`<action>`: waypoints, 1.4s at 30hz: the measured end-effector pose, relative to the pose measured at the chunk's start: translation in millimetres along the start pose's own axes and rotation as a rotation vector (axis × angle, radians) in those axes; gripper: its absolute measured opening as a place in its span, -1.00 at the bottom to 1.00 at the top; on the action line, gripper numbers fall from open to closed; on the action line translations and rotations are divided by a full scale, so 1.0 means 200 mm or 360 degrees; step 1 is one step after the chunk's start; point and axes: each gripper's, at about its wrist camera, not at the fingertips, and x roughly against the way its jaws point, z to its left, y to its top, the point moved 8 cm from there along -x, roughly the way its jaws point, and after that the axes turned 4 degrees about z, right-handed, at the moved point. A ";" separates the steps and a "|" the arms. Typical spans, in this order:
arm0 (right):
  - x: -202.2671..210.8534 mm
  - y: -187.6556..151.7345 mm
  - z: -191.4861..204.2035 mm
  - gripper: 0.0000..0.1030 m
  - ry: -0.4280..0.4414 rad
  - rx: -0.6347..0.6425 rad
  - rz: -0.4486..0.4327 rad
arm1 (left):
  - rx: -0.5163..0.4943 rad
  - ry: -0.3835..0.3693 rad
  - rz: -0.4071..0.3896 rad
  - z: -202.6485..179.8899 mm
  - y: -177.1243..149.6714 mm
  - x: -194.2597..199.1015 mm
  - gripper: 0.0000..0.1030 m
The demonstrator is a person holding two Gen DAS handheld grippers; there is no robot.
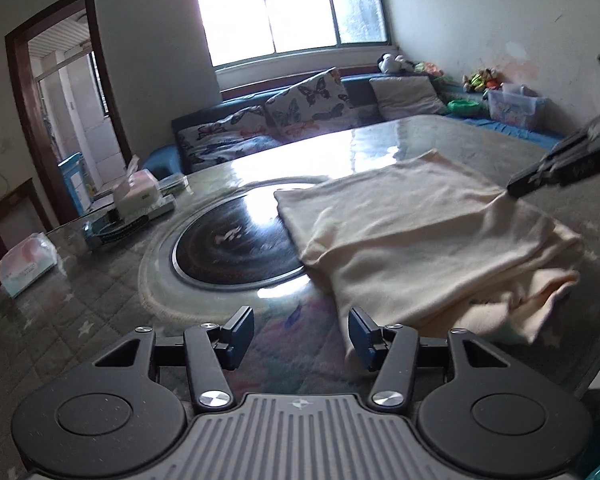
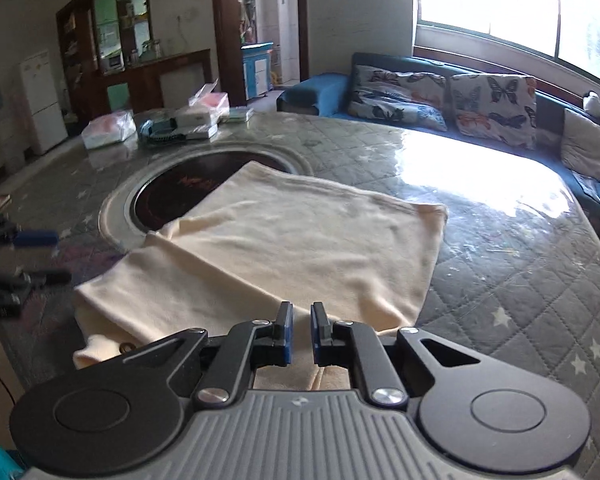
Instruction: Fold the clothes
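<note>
Cream garment lies folded on tabletop, partly covering its round inset. Left tongs released beside garment; right tongs almost closed above it, gripping nothing.

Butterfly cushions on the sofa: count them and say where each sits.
2. One butterfly cushion leans at the sofa's end nearer the doorway; the other butterfly cushion stands beside it, nearer the window. More may be hidden.

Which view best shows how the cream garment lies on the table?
The right wrist view: the cream garment shows nearly whole, folded and flat, one corner overlapping the round black inset. The left wrist view shows it obliquely, its near layers bunched.
</note>
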 end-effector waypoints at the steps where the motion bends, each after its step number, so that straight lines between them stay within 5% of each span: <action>1: -0.01 -0.01 0.00 -0.82 -0.0004 0.0006 0.0008 | -0.0003 -0.0027 -0.0002 -0.02 0.02 -0.01 0.07; 13: -0.12 -0.07 -0.04 -0.81 0.0016 -0.0024 0.0086 | 0.0017 -0.0276 0.0039 -0.22 0.21 -0.32 -0.07; 18: -0.13 -0.08 -0.06 -0.81 0.0032 -0.0035 0.0099 | 0.0035 -0.0276 0.0136 -0.20 0.17 -0.43 -0.07; 33: -0.13 -0.08 -0.04 -0.67 0.0052 -0.0009 0.0098 | 0.0028 -0.0252 0.0120 -0.17 0.16 -0.39 -0.05; 42: -0.06 -0.08 -0.02 -0.59 0.0057 0.0055 0.0081 | -0.0158 -0.0284 0.0030 -0.20 0.11 -0.20 -0.05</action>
